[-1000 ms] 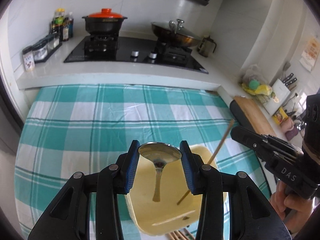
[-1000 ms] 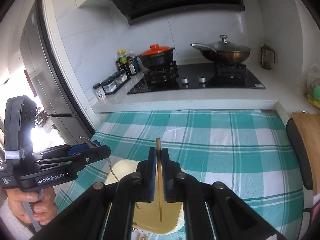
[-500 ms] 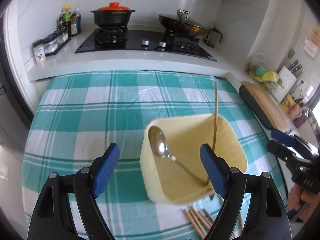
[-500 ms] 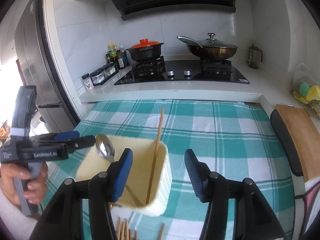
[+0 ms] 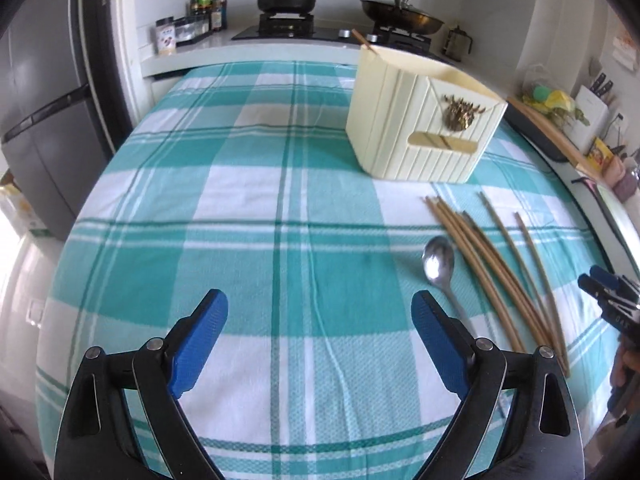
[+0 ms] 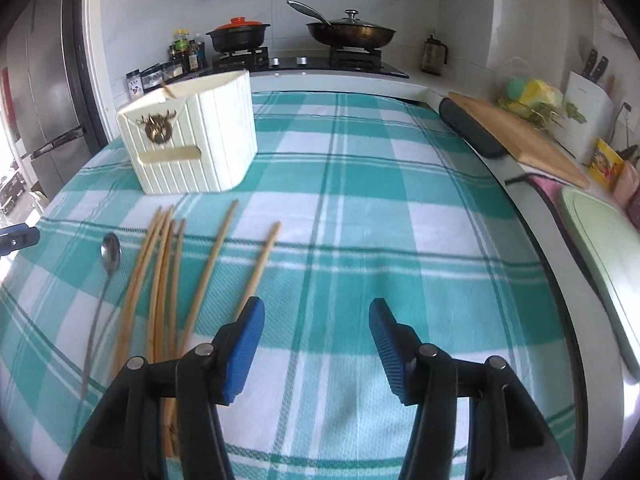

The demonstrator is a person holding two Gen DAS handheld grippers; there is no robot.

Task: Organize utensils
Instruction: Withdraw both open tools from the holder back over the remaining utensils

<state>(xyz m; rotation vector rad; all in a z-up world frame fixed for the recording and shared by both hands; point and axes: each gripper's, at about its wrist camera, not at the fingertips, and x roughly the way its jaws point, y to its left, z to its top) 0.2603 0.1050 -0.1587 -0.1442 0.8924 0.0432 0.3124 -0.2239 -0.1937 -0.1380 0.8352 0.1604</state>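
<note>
The worktop [image 5: 248, 208], under a teal-and-white checked cloth, carries everything. A cream holder [image 5: 420, 128] stands upright toward its far side, one chopstick tip [image 5: 362, 42] poking above the rim. Loose chopsticks [image 6: 160, 272] lie fanned just in front of it, a metal spoon [image 5: 439, 264] beside them. The left gripper [image 5: 320, 340], its jaws having just widened, hovers spread and empty; the right gripper [image 6: 316, 340] is parted, holding nothing.
</note>
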